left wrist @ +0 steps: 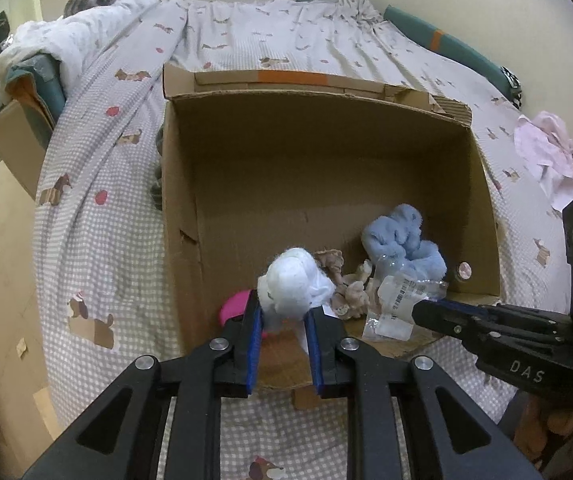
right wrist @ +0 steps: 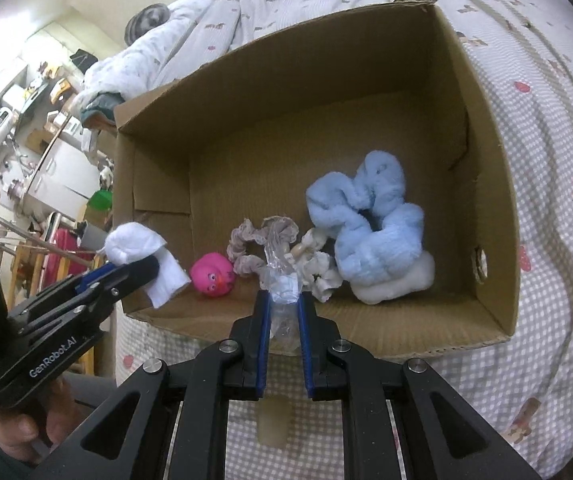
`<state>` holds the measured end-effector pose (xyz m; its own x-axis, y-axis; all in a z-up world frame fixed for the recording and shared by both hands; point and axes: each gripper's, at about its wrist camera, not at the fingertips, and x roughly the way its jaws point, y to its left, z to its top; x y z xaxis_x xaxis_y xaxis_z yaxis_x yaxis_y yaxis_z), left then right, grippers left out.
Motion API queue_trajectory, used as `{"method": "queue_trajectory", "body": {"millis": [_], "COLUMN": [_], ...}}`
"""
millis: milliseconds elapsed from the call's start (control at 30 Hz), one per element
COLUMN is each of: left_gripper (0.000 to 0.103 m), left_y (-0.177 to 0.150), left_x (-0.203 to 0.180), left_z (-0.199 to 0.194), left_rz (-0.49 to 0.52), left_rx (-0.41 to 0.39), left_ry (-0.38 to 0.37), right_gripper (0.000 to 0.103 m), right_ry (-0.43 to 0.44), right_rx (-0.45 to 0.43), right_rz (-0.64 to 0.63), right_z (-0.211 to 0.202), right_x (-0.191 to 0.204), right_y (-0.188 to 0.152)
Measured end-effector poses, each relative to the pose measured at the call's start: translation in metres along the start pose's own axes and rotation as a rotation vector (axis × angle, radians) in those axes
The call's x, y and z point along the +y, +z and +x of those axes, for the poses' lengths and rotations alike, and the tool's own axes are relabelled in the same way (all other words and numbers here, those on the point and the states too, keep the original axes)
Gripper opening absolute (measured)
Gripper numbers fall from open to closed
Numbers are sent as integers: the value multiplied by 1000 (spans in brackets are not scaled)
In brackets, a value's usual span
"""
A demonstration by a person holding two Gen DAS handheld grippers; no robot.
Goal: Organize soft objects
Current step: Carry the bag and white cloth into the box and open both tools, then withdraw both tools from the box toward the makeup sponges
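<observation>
Our left gripper (left wrist: 284, 312) is clamped on a white cloth (left wrist: 294, 282), whose bundled end sticks up between the blue pads, just above the near edge of the cardboard box (left wrist: 326, 152). Our right gripper (right wrist: 282, 300) is closed on a crumpled clear plastic bag (right wrist: 282, 288), which it holds over the near part of the box.

On the box floor, a pink rubber duck (right wrist: 211, 276) sits near the front, with a grey frilly scrunchie (right wrist: 246, 248) beside it. To their right lies a fluffy blue toy (right wrist: 370, 224) resting on something white, close to the box's right wall.

The box stands on a bed with a checked sheet (left wrist: 98, 208) printed with small dogs. A pink garment (left wrist: 546, 156) lies on the sheet beyond the box's right side.
</observation>
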<state>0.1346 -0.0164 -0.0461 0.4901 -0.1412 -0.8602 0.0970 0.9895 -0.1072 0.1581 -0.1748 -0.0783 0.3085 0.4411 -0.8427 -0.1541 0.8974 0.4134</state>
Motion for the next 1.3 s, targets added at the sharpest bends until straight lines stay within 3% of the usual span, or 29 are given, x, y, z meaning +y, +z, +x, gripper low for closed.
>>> {"method": "queue_trajectory", "body": {"millis": [133, 267, 533, 600, 633, 667, 700, 733, 833, 900, 1167, 1200, 1300], "left_gripper": [18, 18, 24, 27, 34, 39, 49, 57, 61, 61, 61, 63, 85], "left_y": [0, 0, 2, 2, 3, 3, 3, 4, 7, 9, 13, 12, 12], "left_x": [2, 5, 5, 5, 4, 4, 4, 5, 8, 11, 20, 20, 19], "left_z": [1, 1, -7, -8, -9, -10, -11, -13, -20, -22, -30, -31, -35], "left_rz": [-11, -36, -33, -28, -25, -24, -26, -30, -44, -62, -99, -97, -94], "left_rx": [3, 4, -35, -40, -41, -44, -50, -61, -90, -90, -123, -129, -143], "left_ry": [6, -33, 18, 31, 38, 45, 46, 47, 42, 52, 74, 74, 74], "right_gripper": [15, 15, 19, 32, 39, 64, 81, 83, 87, 103, 103, 103, 103], "right_ry": [-8, -12, -49, -59, -67, -74, -76, -76, -84, -84, -66, -65, -64], "right_rx": [11, 8, -9, -20, -30, -42, -59, -79, -110, -143, -204, -203, -208], "right_rz": [-5, -17, -15, -20, -24, -25, -24, -22, -25, -26, -46, -44, -37], "right_z": [3, 2, 1, -1, -3, -5, -7, -11, -17, -22, -35, -35, -37], "right_x": [0, 2, 0, 1, 1, 1, 0, 0, 0, 1, 5, 5, 5], "right_y": [-1, -2, -1, 0, 0, 1, 1, 1, 3, 5, 6, 7, 7]}}
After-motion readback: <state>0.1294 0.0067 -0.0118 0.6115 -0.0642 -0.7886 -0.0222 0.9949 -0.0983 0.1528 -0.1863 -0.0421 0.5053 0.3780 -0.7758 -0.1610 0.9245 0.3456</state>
